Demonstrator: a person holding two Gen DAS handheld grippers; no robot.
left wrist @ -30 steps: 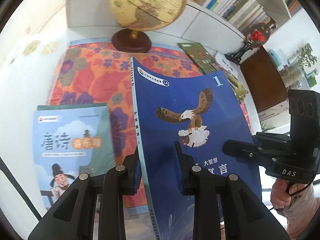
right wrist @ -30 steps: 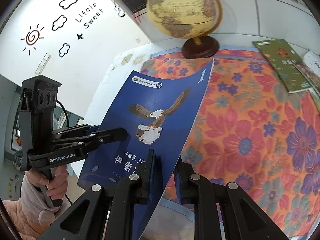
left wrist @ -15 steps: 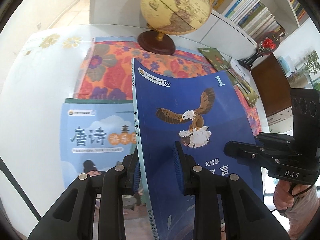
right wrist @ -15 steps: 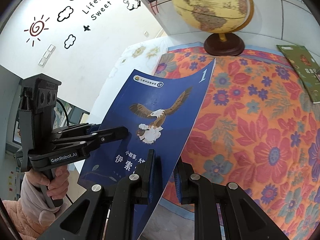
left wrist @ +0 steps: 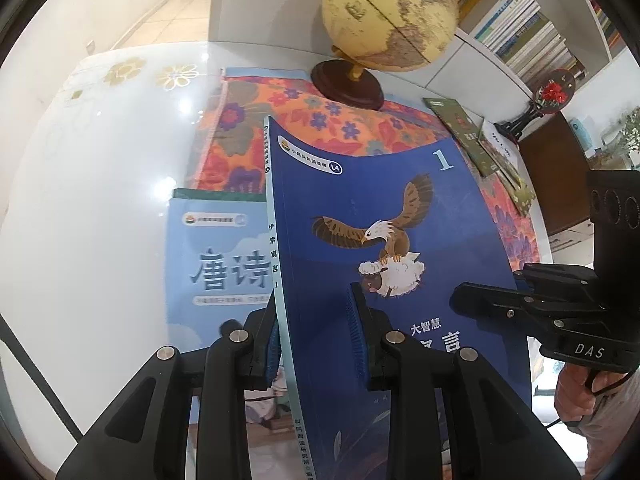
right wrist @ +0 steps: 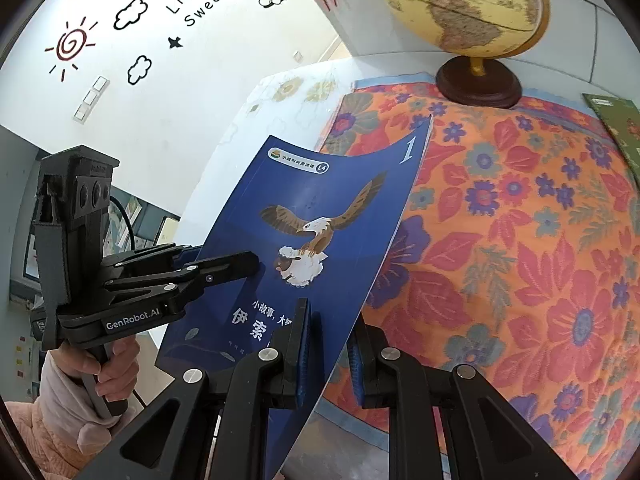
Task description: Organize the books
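A dark blue book with an eagle on its cover (left wrist: 380,216) is held in the air above the table by both grippers. My left gripper (left wrist: 316,332) is shut on its spine edge, near the bottom. My right gripper (right wrist: 328,348) is shut on its opposite, open edge; the book also shows in the right wrist view (right wrist: 320,216). The cover bows between them. A light blue book with Chinese title (left wrist: 216,264) lies flat on the white table below and left of the held book. Green books (left wrist: 460,124) lie at the far right of the cloth.
An orange flowered cloth (right wrist: 520,220) covers the table's middle. A globe on a dark wooden base (left wrist: 388,20) stands at the back of it. Shelves with several books (left wrist: 532,28) line the wall behind. A small ornament with red flowers (left wrist: 552,92) stands at the right.
Both grippers have carried the blue book leftward, over the light blue book. The globe and green books have shifted right in view. The grip on the book has not changed.
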